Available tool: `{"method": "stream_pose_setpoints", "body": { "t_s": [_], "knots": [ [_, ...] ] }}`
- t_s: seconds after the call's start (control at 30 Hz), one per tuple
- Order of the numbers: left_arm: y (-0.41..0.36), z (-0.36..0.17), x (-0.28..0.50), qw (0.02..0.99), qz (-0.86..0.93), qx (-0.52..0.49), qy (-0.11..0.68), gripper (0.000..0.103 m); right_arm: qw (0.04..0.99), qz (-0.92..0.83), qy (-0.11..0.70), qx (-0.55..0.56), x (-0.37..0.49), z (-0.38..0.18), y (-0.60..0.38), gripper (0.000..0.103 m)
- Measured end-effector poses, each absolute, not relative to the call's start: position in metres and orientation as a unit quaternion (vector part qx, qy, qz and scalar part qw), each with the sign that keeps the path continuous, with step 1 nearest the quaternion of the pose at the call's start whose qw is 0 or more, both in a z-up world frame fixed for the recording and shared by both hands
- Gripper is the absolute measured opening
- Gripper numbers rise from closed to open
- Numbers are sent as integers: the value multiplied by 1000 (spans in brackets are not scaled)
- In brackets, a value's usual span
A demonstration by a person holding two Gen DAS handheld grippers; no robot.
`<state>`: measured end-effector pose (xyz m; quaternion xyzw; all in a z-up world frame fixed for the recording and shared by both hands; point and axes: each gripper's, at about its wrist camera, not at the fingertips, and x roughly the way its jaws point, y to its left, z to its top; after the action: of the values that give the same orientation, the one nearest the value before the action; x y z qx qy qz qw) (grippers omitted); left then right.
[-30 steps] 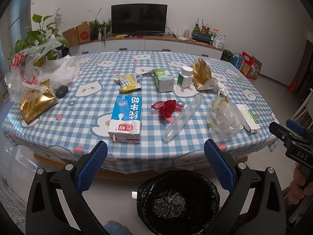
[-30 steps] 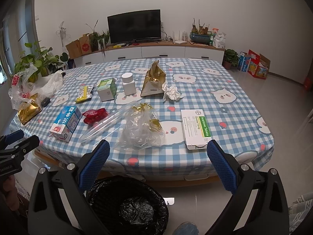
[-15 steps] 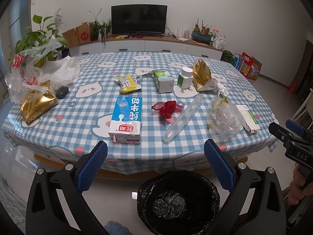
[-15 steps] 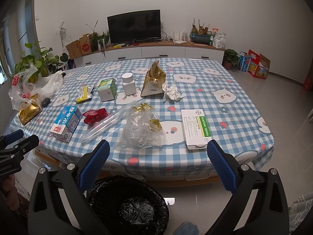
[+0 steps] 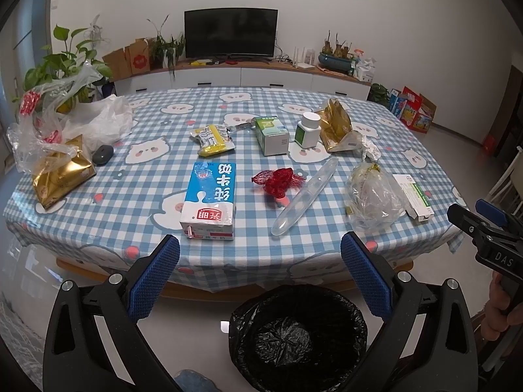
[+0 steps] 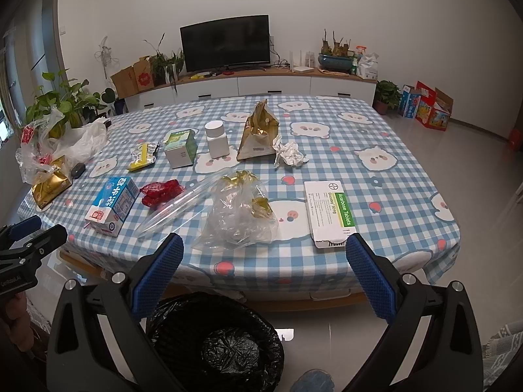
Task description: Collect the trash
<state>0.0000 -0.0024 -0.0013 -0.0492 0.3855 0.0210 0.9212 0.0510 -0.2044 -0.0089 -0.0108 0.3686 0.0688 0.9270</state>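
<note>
A bin lined with a black bag [image 5: 295,334] [image 6: 215,343] stands on the floor before the table. On the blue checked tablecloth [image 5: 130,202] lie a blue milk carton [image 5: 210,201] [image 6: 112,205], a red net [image 5: 278,179], a clear plastic tube [image 5: 305,201], a crumpled clear bag [image 6: 240,215], a tablet box [image 6: 328,212] and a gold foil bag [image 6: 258,132]. My left gripper [image 5: 260,274] hangs open above the bin, short of the table edge. My right gripper [image 6: 264,272] is open too, in front of the clear bag. Nothing is held.
Farther back on the table are a yellow snack wrapper [image 5: 212,138], a green-white box [image 5: 271,135], a white bottle [image 5: 308,130] and crumpled foil [image 6: 289,155]. Plastic bags and a gold pouch [image 5: 60,173] crowd the left end. A TV cabinet [image 5: 242,76] lines the far wall.
</note>
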Motion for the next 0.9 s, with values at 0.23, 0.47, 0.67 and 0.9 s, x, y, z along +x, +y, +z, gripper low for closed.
{"method": "stream_pose_setpoints", "body": {
  "t_s": [0.23, 0.47, 0.67, 0.9],
  "knots": [
    [-3, -1, 0, 921, 21, -49, 385, 96, 926, 79, 368, -3, 50, -8, -204, 95],
    [-3, -1, 0, 921, 21, -49, 385, 96, 926, 80, 368, -3, 49, -7, -204, 96],
    [-4, -1, 0, 921, 21, -48, 385, 96, 926, 80, 370, -3, 50, -8, -204, 95],
    [-3, -1, -1, 921, 20, -50, 386, 96, 926, 79, 370, -4, 50, -8, -204, 95]
  ]
}}
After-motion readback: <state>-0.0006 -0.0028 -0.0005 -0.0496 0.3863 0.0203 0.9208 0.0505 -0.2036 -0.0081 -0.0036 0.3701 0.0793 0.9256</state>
